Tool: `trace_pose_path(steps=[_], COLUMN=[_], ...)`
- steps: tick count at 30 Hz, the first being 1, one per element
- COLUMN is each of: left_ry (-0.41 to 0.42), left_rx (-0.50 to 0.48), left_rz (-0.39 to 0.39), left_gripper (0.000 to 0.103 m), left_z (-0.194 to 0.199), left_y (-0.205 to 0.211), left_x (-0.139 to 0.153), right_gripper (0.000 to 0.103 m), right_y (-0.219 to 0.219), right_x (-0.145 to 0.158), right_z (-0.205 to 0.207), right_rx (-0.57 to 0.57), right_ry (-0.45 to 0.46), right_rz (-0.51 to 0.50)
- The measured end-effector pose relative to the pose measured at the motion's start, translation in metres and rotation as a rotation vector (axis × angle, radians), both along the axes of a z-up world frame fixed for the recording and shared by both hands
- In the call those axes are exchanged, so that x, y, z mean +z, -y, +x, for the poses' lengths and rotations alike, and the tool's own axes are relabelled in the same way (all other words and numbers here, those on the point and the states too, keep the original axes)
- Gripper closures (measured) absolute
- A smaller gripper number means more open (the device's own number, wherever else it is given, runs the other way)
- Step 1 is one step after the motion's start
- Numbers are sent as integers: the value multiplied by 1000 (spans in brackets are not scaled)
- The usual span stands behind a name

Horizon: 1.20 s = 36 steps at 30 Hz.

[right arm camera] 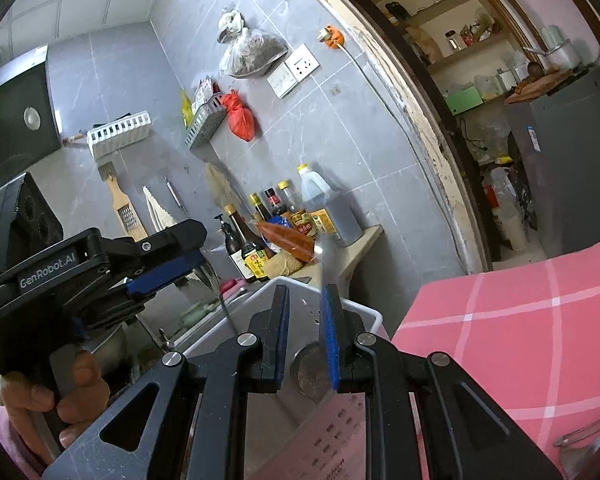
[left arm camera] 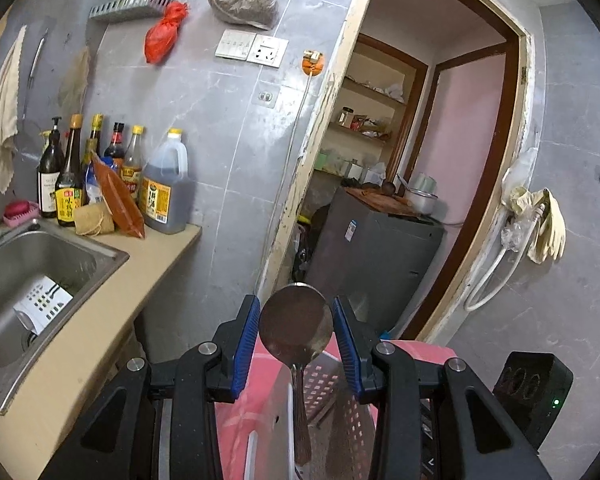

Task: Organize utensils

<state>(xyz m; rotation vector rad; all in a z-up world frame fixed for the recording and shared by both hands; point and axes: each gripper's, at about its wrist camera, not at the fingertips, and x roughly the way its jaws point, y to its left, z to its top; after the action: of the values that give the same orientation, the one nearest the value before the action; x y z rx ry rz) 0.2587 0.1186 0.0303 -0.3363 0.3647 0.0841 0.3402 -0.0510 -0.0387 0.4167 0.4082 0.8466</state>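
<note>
Spoon of tarnished metal with a round bowl stands upright between the left gripper's 2 blue-padded fingers, which sit apart beside its bowl; whether they grip it I cannot tell. Right gripper hangs narrowly parted over a white perforated plastic basket. Beyond lie a steel sink and sauce bottles.

The tarnished round-bowled metal spoon has its handle end blurred and cut off by the bottom edge, its grip point unseen.
</note>
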Motion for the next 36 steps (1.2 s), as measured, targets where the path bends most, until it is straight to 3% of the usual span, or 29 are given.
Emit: trace_pose_path(steps=[3,4,8,10,12,15,22,29,36], left_ry=[4,2,2,6,7,23,31,37,32], left_rx=[-1,-1,-7,-12,-9,-6,-22,-45,-34], left_rz=[-29,-36,-46,-33,-6,25,118,171,218], left_gripper=[67,67,54,51,36,23,6,1,1], left_z=[-3,-3,-7,-10,-14,-21,-33,-46,-56], left_y=[-4,-5,-3,1,10,26,82,136,171], left_x=[0,1,5,9,14,20,24,11,-15], right_gripper=[81,73,61,52,46,32,6,1,1], right_y=[7,11,32,46,59,84,141,193,237], right_x=[6,9,28,41,53,71,104,109,78], right_z=[-2,-4,-14,-22,-29,-42,-76,-102,-106], right_rx=[-17,-31,-96,-145,-188,-256,-408,-523,-557], right_ry=[0,4,42,72,96,139,215,226,136], right_rz=[-13,-15,-38,-61,-82,-123,-228,-321,-383])
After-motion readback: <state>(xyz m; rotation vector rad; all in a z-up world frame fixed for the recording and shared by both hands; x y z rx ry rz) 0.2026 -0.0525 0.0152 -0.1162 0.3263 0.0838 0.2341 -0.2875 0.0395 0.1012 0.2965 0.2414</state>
